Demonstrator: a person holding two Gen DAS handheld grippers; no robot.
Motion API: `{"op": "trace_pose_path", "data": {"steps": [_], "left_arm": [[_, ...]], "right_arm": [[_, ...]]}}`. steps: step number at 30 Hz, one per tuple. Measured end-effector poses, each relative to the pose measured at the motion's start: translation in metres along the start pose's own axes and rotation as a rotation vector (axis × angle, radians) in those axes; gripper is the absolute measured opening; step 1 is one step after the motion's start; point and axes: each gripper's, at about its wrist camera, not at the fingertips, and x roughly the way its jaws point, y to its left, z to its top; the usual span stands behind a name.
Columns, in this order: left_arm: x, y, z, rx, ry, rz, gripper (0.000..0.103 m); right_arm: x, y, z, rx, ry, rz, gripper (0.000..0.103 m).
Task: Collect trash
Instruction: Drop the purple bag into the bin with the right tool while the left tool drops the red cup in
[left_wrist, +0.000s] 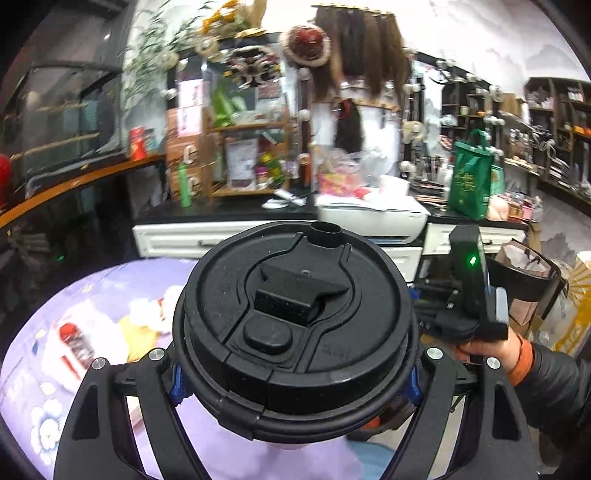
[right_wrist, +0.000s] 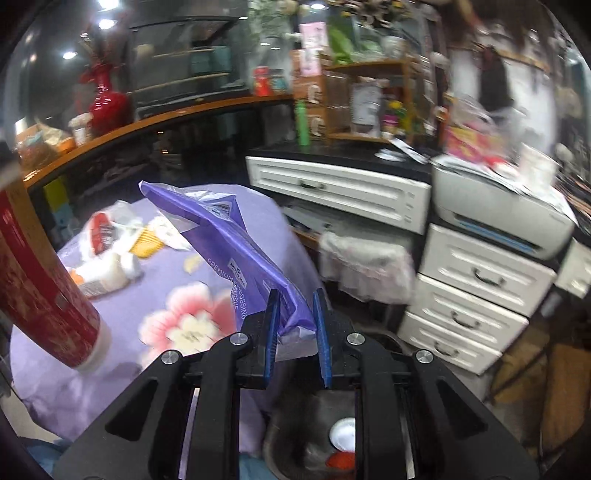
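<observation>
My left gripper is shut on a takeaway cup with a black lid that fills the left wrist view; the cup's red side shows at the left of the right wrist view. My right gripper is shut on a purple tissue pack wrapper and holds it over the table's right edge. Below it is a dark bin with a white and a red item inside. More trash, white wrappers and a bottle, lies on the purple flowered tablecloth. The right gripper's body also shows in the left wrist view.
White drawers and a printer stand to the right. A white plastic bag hangs by the drawers. A cluttered black counter and wooden shelves are behind. A green bag stands at the right.
</observation>
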Motion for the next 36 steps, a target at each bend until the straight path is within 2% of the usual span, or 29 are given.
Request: {"op": "trace_pose_path", "data": {"steps": [5, 9, 16, 22, 24, 28, 33, 36], "left_arm": [[0.023, -0.035, 0.003, 0.01, 0.007, -0.064, 0.08], [0.045, -0.054, 0.003, 0.004, 0.03, -0.099, 0.08], [0.076, -0.073, -0.01, -0.013, 0.09, -0.133, 0.08], [0.093, -0.077, -0.02, -0.034, 0.132, -0.143, 0.08], [0.098, -0.08, -0.023, -0.034, 0.143, -0.144, 0.08], [0.109, -0.082, -0.031, -0.046, 0.169, -0.148, 0.08], [0.121, -0.087, -0.04, -0.048, 0.199, -0.155, 0.08], [0.128, -0.091, -0.045, -0.046, 0.218, -0.16, 0.08]], "right_arm": [[-0.002, -0.038, -0.028, 0.056, 0.052, -0.09, 0.019], [0.013, -0.061, -0.051, 0.09, 0.132, -0.144, 0.019], [0.069, -0.078, -0.095, 0.126, 0.283, -0.176, 0.02], [0.115, -0.084, -0.127, 0.14, 0.363, -0.195, 0.02], [0.124, -0.084, -0.133, 0.146, 0.376, -0.191, 0.02], [0.135, -0.086, -0.139, 0.15, 0.391, -0.205, 0.033], [0.118, -0.088, -0.132, 0.154, 0.347, -0.22, 0.038], [0.098, -0.093, -0.124, 0.164, 0.306, -0.243, 0.046]]}}
